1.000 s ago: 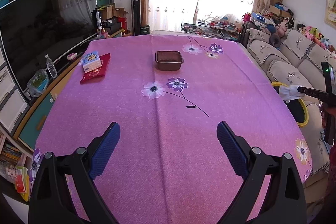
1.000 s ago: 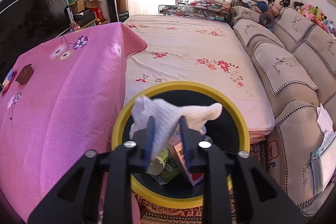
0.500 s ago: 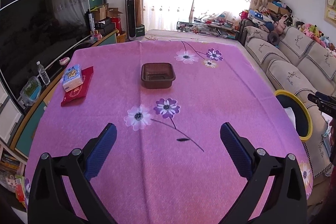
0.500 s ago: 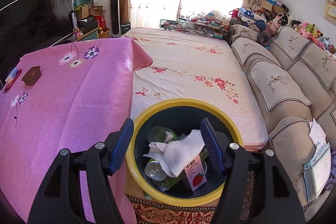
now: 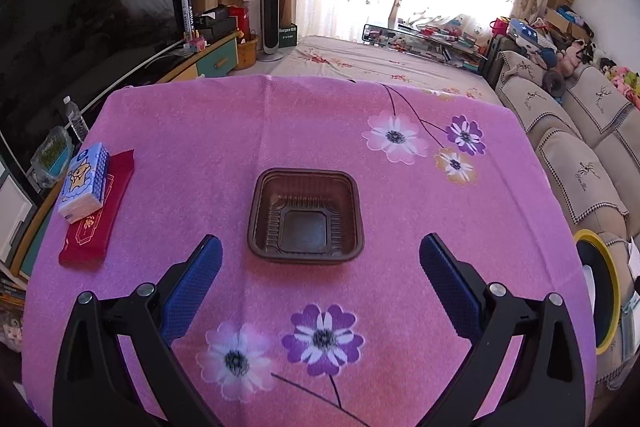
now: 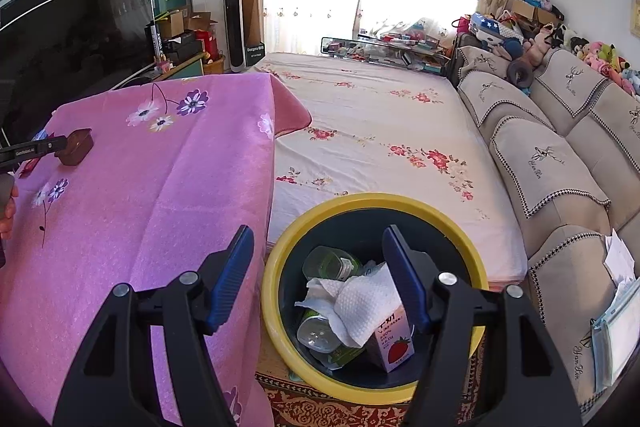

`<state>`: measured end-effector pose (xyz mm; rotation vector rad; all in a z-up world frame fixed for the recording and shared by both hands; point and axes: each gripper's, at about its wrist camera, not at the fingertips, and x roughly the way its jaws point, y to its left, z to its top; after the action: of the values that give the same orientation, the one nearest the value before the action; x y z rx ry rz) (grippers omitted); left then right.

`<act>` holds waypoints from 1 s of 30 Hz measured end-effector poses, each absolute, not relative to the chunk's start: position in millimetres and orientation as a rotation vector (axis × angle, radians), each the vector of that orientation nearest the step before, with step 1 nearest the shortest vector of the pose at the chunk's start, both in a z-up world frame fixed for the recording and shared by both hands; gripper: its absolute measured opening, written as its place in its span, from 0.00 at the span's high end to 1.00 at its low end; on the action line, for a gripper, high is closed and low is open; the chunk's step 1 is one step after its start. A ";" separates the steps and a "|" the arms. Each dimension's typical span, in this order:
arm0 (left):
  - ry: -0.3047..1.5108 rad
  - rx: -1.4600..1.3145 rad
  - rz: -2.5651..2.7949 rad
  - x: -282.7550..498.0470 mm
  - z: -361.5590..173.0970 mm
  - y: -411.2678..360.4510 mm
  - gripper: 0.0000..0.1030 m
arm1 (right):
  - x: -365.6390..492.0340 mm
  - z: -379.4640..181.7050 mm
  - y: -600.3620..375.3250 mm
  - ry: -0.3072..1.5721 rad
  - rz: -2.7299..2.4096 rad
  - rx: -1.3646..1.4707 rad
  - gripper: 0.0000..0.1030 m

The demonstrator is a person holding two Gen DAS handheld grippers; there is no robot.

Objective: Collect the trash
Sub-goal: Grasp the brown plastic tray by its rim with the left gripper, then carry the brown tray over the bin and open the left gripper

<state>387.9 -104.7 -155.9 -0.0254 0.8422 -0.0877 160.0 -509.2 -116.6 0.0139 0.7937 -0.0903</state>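
Note:
A brown plastic tray (image 5: 306,215) sits empty on the pink flowered tablecloth (image 5: 240,131). My left gripper (image 5: 320,259) is open, its jaws wide on either side of the tray's near edge, a little short of it. My right gripper (image 6: 318,255) is open and empty above the yellow-rimmed bin (image 6: 280,255) beside the table. In the bin lie a white paper towel (image 6: 352,301), a strawberry carton (image 6: 390,345), a can (image 6: 316,333) and a clear bottle (image 6: 328,263). The tray (image 6: 76,146) and the left gripper's finger (image 6: 32,150) show at far left.
A blue tissue pack (image 5: 82,183) lies on a red packet (image 5: 98,215) at the table's left edge. The bin (image 5: 600,291) stands off the table's right edge. A beige sofa (image 6: 560,155) is at right, a floral bed (image 6: 380,123) beyond, a TV (image 5: 80,27) at left.
My left gripper has moved forward over the table to the brown tray. My right gripper opened, dropped the paper towel into the bin, and drew back slightly.

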 end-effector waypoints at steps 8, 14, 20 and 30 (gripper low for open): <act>0.876 -0.015 -0.058 416.7 -173.3 -111.3 0.07 | 162.8 -121.6 -513.4 0.803 -0.079 0.023 0.37; 0.889 -0.002 -0.048 426.9 -181.7 -114.8 0.17 | 165.4 -122.8 -510.7 0.806 -0.071 0.022 0.37; 0.910 -0.004 -0.054 434.3 -191.2 -115.0 0.32 | 164.2 -123.6 -508.1 0.811 -0.067 0.018 0.37; 0.839 0.024 -0.095 402.5 -168.5 -122.8 0.32 | 150.5 -120.5 -512.7 0.797 -0.072 0.032 0.37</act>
<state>402.5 -122.8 -168.5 0.0243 0.8392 -0.0947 150.5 -512.7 -120.5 0.0318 0.7970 -0.0721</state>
